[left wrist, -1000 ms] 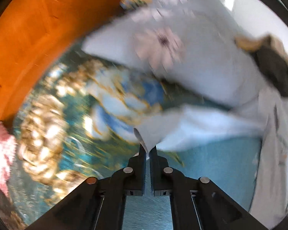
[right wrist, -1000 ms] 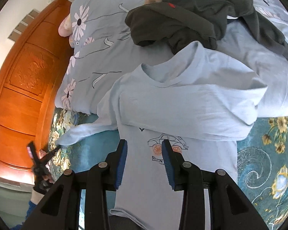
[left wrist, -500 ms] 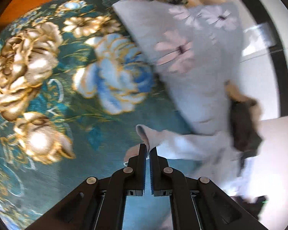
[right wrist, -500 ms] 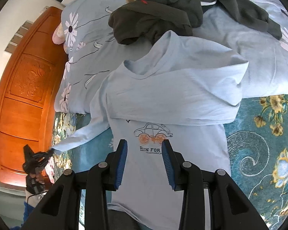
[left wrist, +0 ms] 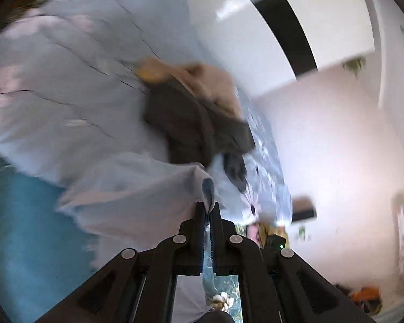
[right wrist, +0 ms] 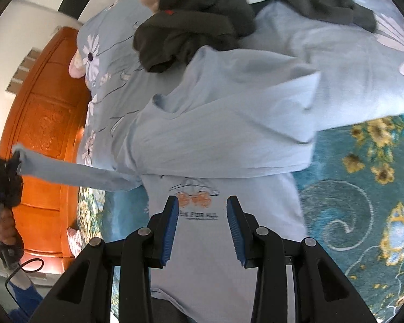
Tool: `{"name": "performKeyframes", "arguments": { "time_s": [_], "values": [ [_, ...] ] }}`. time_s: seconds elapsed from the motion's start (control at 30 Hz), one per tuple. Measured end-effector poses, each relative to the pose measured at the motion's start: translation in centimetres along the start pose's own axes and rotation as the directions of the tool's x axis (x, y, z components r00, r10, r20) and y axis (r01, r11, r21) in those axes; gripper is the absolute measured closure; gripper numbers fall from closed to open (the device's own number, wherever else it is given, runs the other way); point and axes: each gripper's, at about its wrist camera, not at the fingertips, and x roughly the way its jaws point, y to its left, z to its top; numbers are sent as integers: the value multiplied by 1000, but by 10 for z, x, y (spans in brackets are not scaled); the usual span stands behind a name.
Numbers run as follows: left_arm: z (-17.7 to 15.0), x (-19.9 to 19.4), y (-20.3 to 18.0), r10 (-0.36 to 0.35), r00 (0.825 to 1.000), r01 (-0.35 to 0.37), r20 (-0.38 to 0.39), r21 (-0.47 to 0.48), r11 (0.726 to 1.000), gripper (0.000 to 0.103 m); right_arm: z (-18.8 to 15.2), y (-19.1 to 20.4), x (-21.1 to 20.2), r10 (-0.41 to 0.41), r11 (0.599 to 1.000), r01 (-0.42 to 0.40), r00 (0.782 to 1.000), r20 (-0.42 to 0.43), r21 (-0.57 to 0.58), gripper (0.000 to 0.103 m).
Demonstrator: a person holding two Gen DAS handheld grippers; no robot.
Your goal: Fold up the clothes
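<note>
The bed carries a teal floral bedspread (right wrist: 363, 188) with a pale blue flowered quilt (right wrist: 350, 62) bunched across its far side, next to an orange wooden headboard (right wrist: 43, 123). A heap of dark garments (right wrist: 215, 13) rests on the quilt, not yet folded.

The light blue long-sleeved shirt (right wrist: 229, 140) lies front-up across the bedspread and the quilt edge, its car print (right wrist: 195, 196) toward the near hem. One sleeve already lies folded across the chest. The other sleeve (right wrist: 75, 173) is lifted clear of the bed and stretched out sideways from the shoulder.

The left gripper (left wrist: 208, 212) is clamped on the cuff (left wrist: 208, 191) of that raised sleeve; the right wrist view confirms this, with the cuff pinched at the tool's tip. The left wrist view is motion-blurred, so the exact amount of cloth between the fingers cannot be read.

The right gripper (right wrist: 203, 212) hovers above the printed chest with its jaws spread apart and nothing between them; contact with the fabric does not appear to be made.

Task status, as a judgement: early-to-middle stage on the first garment. Remaining: lay the raised sleeve across the chest, fold the body up from the hem, then process the dark garments.
</note>
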Motion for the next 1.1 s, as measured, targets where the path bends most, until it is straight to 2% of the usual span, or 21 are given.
{"name": "performKeyframes", "arguments": {
  "time_s": [0.13,0.27,0.33,0.43,0.53,0.6,0.63,0.7,0.73,0.77,0.8,0.87,1.0,1.1],
  "values": [
    [-9,93,-33,-44,991,48,-126,26,999,99,-3,-31,-13,-7,999,6,1000,21,51,65],
    [-24,182,-55,15,970,6,-242,89,996,99,-9,-61,-21,-19,994,15,999,29,108,65],
    [-33,220,-53,63,954,-35,-293,99,994,100,-11,-72,-22,-22,991,17,999,32,133,65],
    [-44,261,-32,82,928,-74,-363,35,997,99,-14,-86,-24,-25,987,20,999,29,162,65],
    [-52,284,-17,108,915,-117,-388,0,993,98,-14,-93,-23,-25,986,20,999,25,168,65],
    [-55,293,-4,123,911,-138,-394,-11,990,97,-14,-94,-21,-23,985,19,999,22,172,65],
    [-55,296,-2,129,908,-149,-399,-18,989,92,-13,-96,-20,-21,985,17,1000,21,174,65],
    [-57,296,-3,121,905,-143,-407,-22,990,76,-10,-96,-18,-14,985,10,1000,21,174,65],
    [-58,294,-5,114,906,-133,-408,-17,991,65,-9,-95,-16,-13,986,9,1000,21,169,65],
    [-58,292,-7,112,908,-125,-404,-4,992,58,-7,-94,-15,-14,987,11,1000,20,162,65],
    [-59,290,-10,112,910,-117,-399,12,993,57,-6,-92,-13,-16,988,13,1000,19,155,65],
    [-59,276,-16,112,919,-99,-377,54,994,53,-3,-89,-10,-18,990,16,1000,18,140,65],
    [-57,218,-4,85,958,-75,-274,47,996,45,4,-80,0,-18,995,17,1000,16,101,65],
    [-57,166,25,177,971,-171,-162,50,984,43,8,-74,8,-27,998,27,1000,6,58,65]
  ]
}}
